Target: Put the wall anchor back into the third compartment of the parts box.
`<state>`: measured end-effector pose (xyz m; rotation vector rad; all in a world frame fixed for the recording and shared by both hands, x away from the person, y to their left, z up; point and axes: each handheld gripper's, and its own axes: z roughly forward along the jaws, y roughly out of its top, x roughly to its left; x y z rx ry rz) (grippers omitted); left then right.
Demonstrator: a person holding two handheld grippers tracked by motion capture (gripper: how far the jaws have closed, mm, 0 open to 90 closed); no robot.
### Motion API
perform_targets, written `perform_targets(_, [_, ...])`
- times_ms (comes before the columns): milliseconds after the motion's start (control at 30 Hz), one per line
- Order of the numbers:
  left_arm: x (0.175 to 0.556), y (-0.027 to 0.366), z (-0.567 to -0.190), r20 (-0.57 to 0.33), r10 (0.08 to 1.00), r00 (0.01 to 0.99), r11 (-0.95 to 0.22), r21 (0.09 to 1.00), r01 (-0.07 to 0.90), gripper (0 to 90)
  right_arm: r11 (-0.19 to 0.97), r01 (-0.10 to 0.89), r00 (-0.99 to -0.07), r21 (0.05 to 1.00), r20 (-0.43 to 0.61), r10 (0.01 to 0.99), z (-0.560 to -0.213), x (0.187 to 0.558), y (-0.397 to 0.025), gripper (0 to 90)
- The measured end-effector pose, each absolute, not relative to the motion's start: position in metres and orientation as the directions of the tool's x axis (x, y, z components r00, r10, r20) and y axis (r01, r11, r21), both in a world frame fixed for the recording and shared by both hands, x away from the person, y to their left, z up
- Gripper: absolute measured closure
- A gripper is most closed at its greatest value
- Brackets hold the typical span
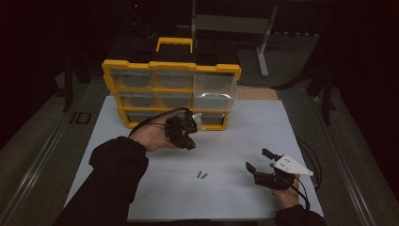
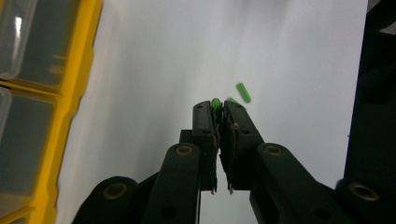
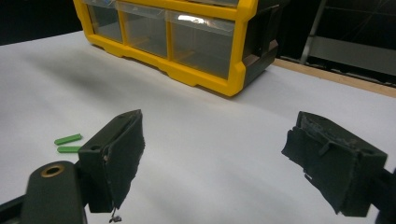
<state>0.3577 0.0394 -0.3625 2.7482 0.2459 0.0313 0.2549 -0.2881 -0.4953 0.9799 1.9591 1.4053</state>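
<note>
My left claw [image 2: 217,111] was pressed together, pinching a small green piece [image 2: 215,103] at the very tips, its end poking out between the jaws! It hung up off the white table [image 1: 244,136], just in front of the yellow drawer organizer [image 1: 171,89]. My right claw [image 1: 259,159] was spread wide, jaws well apart with nothing between them, low over the table's right side. Two more green sticks [image 1: 202,175] lay side by side on the white surface, between my two claws, left of the right claw's near jaw in its own view.
</note>
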Motion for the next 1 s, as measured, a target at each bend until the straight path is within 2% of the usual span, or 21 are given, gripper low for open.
perform_targets(1000, [0.372,0.039,-0.314,0.004,0.161,0.987,-0.911,0.385,0.147,84.2,0.199,0.251,-0.596,0.947,-0.011,0.803,-0.495,0.255,-0.288,17.1])
